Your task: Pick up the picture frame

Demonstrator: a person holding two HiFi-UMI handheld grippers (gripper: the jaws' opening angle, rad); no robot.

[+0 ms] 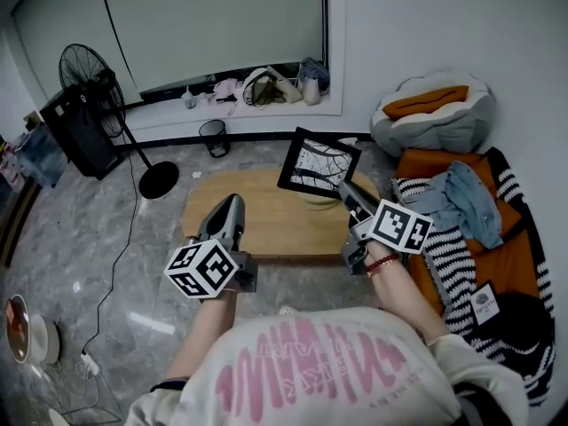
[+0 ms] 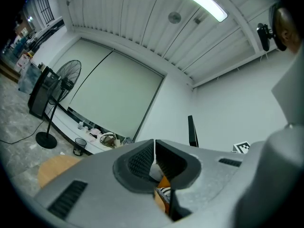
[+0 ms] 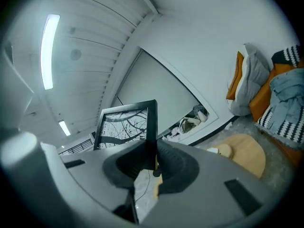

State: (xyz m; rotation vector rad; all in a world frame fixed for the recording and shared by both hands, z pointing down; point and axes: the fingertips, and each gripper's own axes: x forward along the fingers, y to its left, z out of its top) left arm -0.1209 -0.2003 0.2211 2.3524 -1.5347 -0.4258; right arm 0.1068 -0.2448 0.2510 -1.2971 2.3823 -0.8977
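Note:
The picture frame [image 1: 319, 163], black-edged with a black-and-white tree print, hangs tilted above the far side of the wooden table [image 1: 257, 211]. My right gripper [image 1: 342, 187] is shut on its lower right edge. In the right gripper view the picture frame [image 3: 127, 126] stands up from between the pads, its right edge pinched. My left gripper [image 1: 230, 207] hovers over the table's left part, holding nothing. In the left gripper view the left gripper [image 2: 155, 153] has its pads together with only a thin slit between them, and the picture frame [image 2: 192, 131] shows edge-on.
A standing fan [image 1: 98, 82] and a black box stand at the left. A bin [image 1: 213, 137] sits by the cluttered window ledge. A bed with orange and striped bedding [image 1: 461, 229] and a blue garment fills the right. A small round object [image 3: 222, 150] lies on the table.

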